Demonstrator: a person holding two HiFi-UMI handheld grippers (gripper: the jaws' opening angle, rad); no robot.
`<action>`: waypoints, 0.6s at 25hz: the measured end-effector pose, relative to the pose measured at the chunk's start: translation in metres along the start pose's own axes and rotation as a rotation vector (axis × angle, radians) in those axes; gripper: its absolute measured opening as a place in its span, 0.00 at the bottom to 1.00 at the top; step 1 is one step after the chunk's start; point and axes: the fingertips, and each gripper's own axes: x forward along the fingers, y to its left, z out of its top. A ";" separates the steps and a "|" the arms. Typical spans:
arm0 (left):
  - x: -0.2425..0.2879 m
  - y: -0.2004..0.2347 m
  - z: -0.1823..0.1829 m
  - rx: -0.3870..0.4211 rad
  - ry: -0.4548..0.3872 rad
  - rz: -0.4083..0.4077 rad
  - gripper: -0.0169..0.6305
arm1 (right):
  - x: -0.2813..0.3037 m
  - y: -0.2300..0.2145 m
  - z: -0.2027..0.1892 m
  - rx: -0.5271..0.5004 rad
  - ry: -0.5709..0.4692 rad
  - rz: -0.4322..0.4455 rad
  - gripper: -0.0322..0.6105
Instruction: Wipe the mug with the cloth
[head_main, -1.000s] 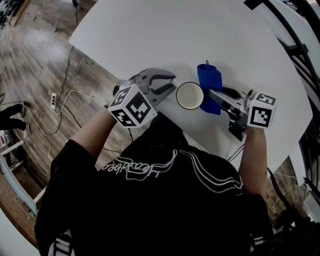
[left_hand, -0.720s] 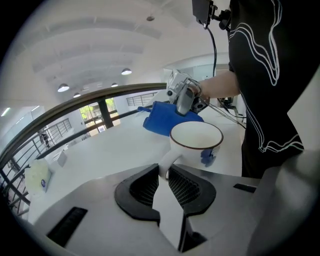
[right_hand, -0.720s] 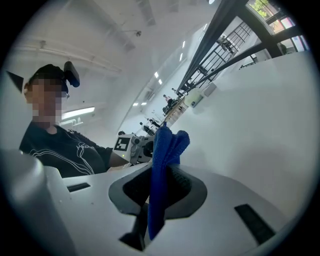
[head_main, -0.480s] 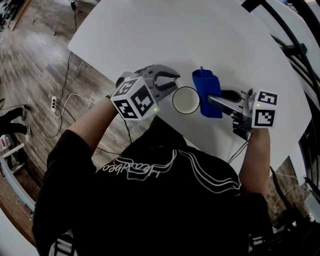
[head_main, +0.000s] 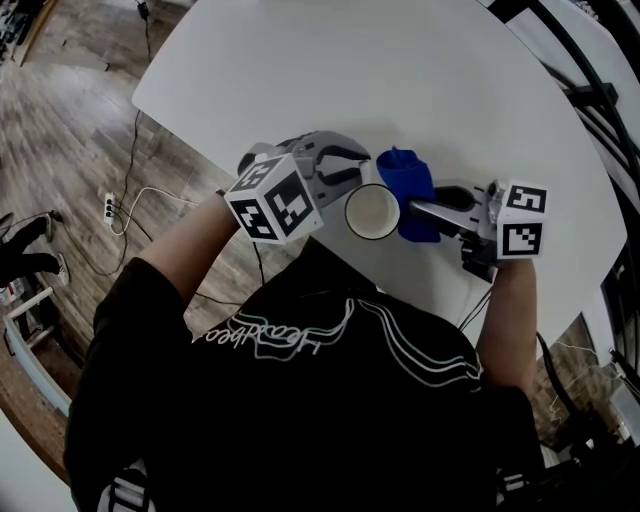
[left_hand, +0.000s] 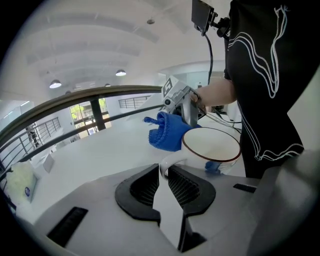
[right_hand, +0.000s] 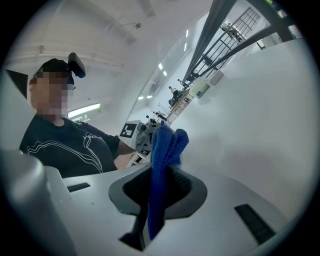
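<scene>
White table (head_main: 300, 60), the mug (head_main: 371, 212) upright near its front edge. The left gripper (left_hand: 164, 172), jaws just closing, pinches the mug's handle. The right gripper (right_hand: 165, 172) is clamped on the blue cloth (head_main: 408, 185), which seems to touch the mug's side. A hard sideways wipe could twist the thin handle loose, tipping the mug off the edge.

A white round table (head_main: 400, 80) is seen above a grey-brown wooden plank floor (head_main: 60, 120). A white power strip (head_main: 107, 200) is laid on that floor, and a thin white cable (head_main: 160, 185) is looped from it towards the table's edge.
</scene>
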 end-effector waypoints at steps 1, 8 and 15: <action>0.001 -0.001 0.000 0.000 -0.001 -0.004 0.12 | 0.000 -0.002 -0.002 0.005 0.003 -0.002 0.12; 0.002 -0.004 0.006 -0.014 -0.022 -0.028 0.12 | 0.009 -0.020 -0.018 0.024 0.081 -0.107 0.12; 0.009 -0.002 0.009 -0.025 -0.041 -0.077 0.12 | 0.006 -0.029 -0.020 0.045 0.078 -0.169 0.12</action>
